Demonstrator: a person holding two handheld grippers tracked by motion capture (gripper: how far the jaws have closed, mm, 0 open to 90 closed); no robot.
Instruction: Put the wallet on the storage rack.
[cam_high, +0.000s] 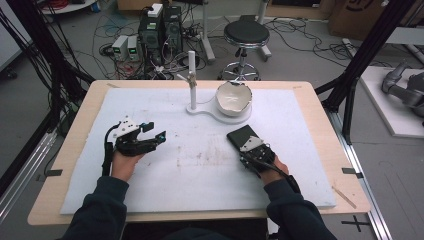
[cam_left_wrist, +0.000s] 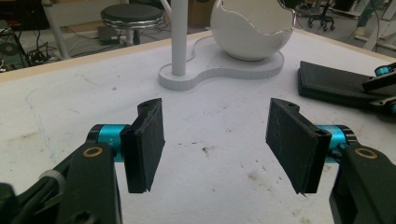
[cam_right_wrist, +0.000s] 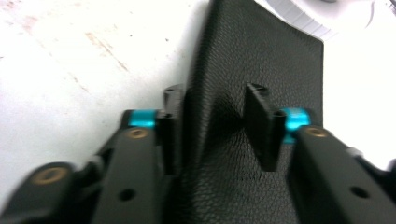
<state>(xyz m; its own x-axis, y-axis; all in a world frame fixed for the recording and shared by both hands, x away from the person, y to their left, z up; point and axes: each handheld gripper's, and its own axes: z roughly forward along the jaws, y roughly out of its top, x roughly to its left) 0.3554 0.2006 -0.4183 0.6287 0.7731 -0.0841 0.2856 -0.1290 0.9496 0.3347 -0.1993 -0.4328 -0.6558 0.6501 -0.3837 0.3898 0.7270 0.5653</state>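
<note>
On mat: right tool (cam_high: 248, 145) pinching black wallet (cam_high: 241, 135).

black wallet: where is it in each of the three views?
High view: black wallet right of centre, under the right gripper.
Left gripper view: far right edge.
Right gripper view: centre, between the jaws.
Shared landmark: white stand base just beyond it.
</note>
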